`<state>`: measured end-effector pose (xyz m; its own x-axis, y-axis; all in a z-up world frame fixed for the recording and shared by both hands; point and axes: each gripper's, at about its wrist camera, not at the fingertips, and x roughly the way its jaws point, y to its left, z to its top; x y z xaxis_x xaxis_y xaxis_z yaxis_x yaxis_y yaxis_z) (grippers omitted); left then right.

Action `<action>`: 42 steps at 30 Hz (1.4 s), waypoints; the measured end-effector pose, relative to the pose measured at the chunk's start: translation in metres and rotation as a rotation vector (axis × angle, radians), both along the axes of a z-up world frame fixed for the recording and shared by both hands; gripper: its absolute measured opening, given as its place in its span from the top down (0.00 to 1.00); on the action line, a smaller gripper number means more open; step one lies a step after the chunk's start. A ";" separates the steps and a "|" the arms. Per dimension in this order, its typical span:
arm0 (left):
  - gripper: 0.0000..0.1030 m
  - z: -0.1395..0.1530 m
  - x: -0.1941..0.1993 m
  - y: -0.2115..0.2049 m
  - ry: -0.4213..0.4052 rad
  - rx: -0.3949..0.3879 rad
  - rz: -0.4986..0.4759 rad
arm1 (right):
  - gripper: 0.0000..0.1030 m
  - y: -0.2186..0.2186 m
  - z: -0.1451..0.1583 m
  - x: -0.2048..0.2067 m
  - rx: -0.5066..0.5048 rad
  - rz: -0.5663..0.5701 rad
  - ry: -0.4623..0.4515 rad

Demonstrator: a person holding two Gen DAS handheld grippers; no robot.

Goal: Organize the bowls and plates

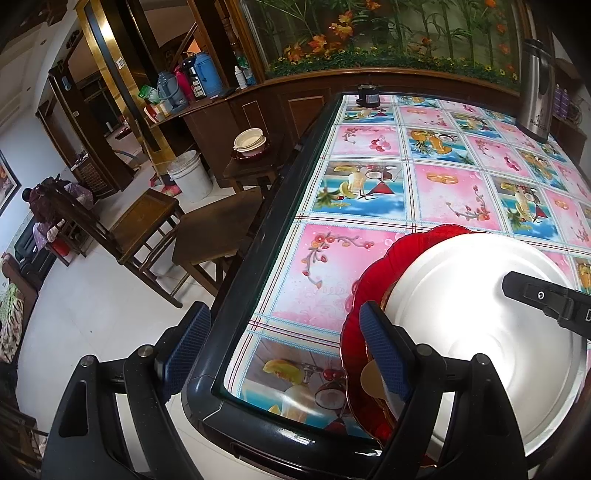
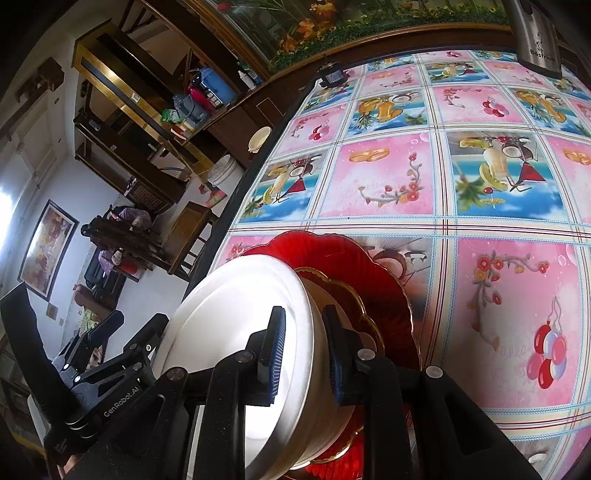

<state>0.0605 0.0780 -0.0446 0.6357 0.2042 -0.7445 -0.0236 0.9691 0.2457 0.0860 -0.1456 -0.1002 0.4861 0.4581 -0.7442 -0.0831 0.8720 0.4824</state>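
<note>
Steel kettle [image 2: 533, 33] reads "Bostrium"; left gripper [image 2: 92, 354] marked "GenRobot.AI", spread wide, empty. Right gripper [image 2: 304, 354] straddles white bowl [image 2: 236, 332] rim, pads apart.

We see a bowl [image 2: 236, 332] on stacked plates [image 2: 354, 266] near the table's [image 1: 369, 192] left edge, kettle [image 1: 535, 92] far behind, chairs [image 1: 147, 221] left of the table.

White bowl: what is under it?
Under the white bowl lies a gold-rimmed plate, on a larger red plate, on the patterned table. The bowl hides both plates' centres, so anything else beneath cannot be seen.
</note>
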 end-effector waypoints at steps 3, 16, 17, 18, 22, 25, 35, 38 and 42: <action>0.19 0.000 0.000 0.000 0.000 -0.001 -0.001 | 0.78 -0.001 0.000 0.000 0.002 0.001 0.002; 0.19 0.009 -0.008 -0.009 -0.006 0.025 -0.012 | 0.63 -0.012 0.005 -0.007 0.044 0.009 0.005; 0.19 0.010 -0.009 -0.010 -0.006 0.029 -0.014 | 0.63 -0.014 0.008 -0.008 0.048 0.006 -0.003; 0.19 0.009 -0.008 -0.012 -0.007 0.033 -0.017 | 0.63 -0.017 0.010 -0.010 0.056 0.003 -0.015; 0.19 0.011 -0.010 -0.017 -0.008 0.048 -0.027 | 0.61 -0.027 0.024 -0.018 0.059 -0.010 -0.086; 0.19 0.012 -0.011 -0.020 -0.008 0.056 -0.029 | 0.55 -0.032 0.035 -0.026 0.028 -0.017 -0.167; 0.19 0.008 -0.010 -0.033 0.008 0.082 -0.045 | 0.48 -0.021 0.033 -0.049 -0.254 -0.012 -0.364; 0.19 0.006 -0.011 -0.038 0.015 0.093 -0.054 | 0.48 -0.021 0.028 -0.048 -0.256 -0.012 -0.353; 0.19 0.007 -0.010 -0.042 0.016 0.102 -0.062 | 0.48 -0.028 0.031 -0.048 -0.239 -0.025 -0.363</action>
